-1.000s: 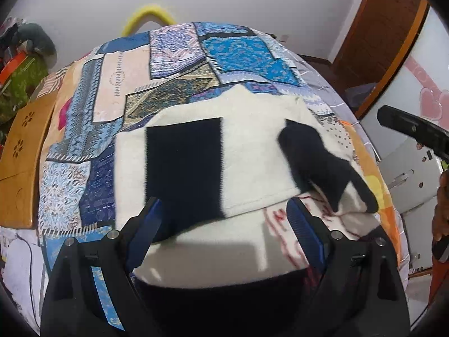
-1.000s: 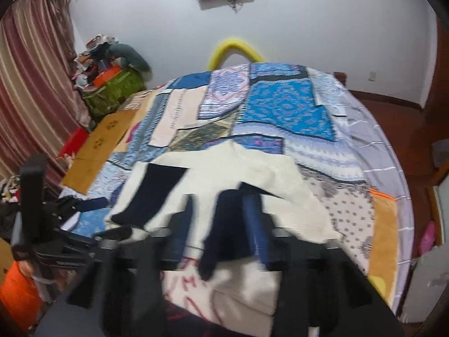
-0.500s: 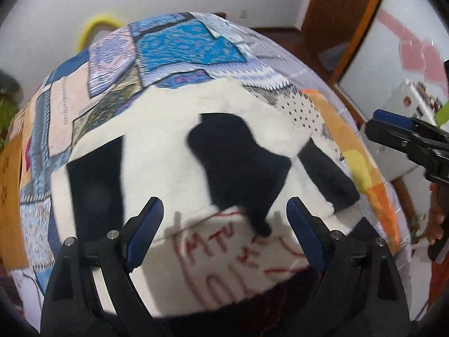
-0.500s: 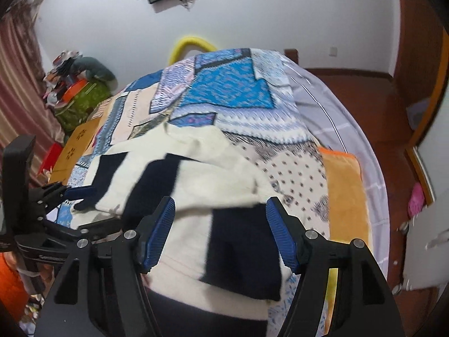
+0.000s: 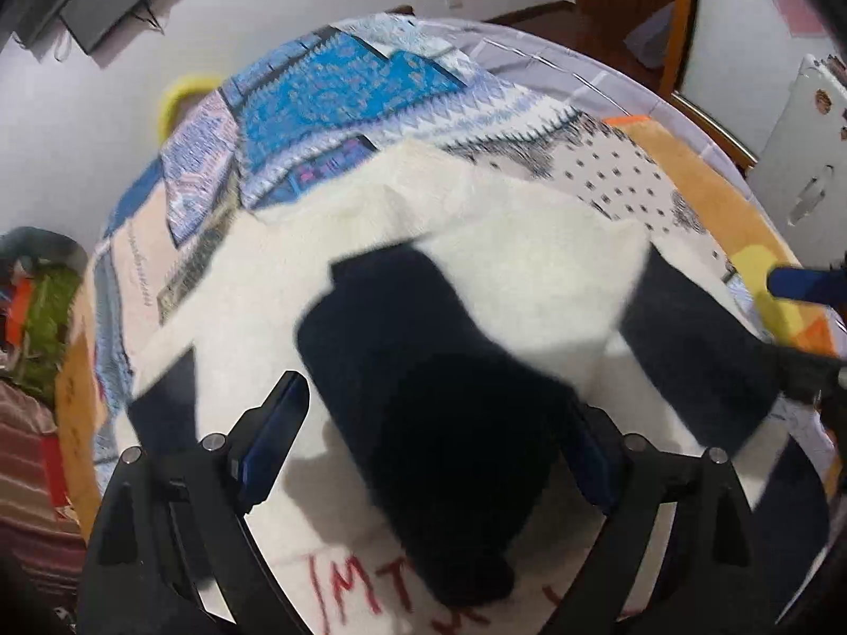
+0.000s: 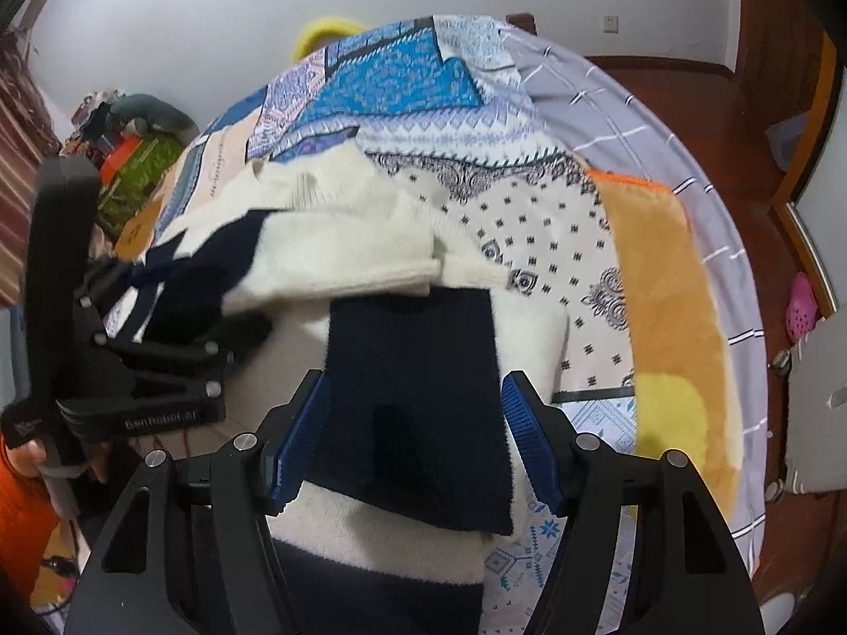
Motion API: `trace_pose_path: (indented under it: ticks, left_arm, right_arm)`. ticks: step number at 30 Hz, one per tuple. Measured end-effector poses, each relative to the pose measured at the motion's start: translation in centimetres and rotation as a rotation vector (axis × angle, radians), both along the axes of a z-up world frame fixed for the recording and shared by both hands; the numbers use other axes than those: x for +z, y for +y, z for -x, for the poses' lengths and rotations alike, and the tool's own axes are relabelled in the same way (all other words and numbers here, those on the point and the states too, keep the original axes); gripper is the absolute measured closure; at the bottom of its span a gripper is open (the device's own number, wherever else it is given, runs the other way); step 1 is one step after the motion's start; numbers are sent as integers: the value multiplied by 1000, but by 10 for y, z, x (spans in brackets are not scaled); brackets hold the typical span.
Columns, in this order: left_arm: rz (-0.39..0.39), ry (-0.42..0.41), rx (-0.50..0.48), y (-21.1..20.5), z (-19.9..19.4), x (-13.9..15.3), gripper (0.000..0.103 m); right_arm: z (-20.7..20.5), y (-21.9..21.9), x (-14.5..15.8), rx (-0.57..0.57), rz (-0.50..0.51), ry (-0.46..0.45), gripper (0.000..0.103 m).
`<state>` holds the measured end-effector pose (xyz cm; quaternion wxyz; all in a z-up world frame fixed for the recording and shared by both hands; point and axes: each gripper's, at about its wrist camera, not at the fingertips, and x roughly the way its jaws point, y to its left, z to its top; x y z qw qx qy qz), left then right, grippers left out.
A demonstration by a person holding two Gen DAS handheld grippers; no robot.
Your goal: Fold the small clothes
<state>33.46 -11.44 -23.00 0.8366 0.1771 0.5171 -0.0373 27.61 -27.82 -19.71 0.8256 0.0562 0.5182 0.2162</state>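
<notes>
A cream sweater with navy sleeve ends lies on the patchwork quilt, red lettering near its front. One navy sleeve is folded across the body. My left gripper hangs open wide just over it, pads clear of the cloth. In the right wrist view the other navy cuff lies flat on the cream body between the pads of my right gripper, which stands open without pressing it. The left gripper shows at the left there, the right gripper at the left wrist view's right edge.
An orange fleece blanket covers the bed's right side, with wooden floor and a pink shoe beyond. A yellow hoop sits at the bed's far end. Piled clutter stands at the left. A white cabinet is at the right.
My right gripper let go of the navy sleeve it held; the cuff now lies flat on the sweater. Both grippers sank closer to the cloth, and the left one swung right over the folded sleeve.
</notes>
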Motion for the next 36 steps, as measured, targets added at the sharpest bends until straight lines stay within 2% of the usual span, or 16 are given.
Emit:
trace_pose_path:
  ticks: [3,11,15,20,28,32,36]
  left_arm:
    - [-24,-38,54,13,-4,6,14]
    - [61,-100,223,93,0,41,14]
    - [97,-86,279,133,9,47,14]
    - [191,-33,349,176,27,38,14]
    - [127,25,387,208,56,2,14]
    - [202,56,427,227,63,-11,13]
    - [274,66,471,243,69,-10,14]
  right_arm:
    - [-1,2,-7,7,3,14,39]
    - [-3,9,-22,41,68,31,39]
    - [-4,10,-24,37,66,41,39]
    - [-3,14,-26,36,71,49,39]
    - [1,22,-23,42,89,51,39]
    - [3,25,-21,44,94,49,39]
    - [2,27,-21,45,101,47,39]
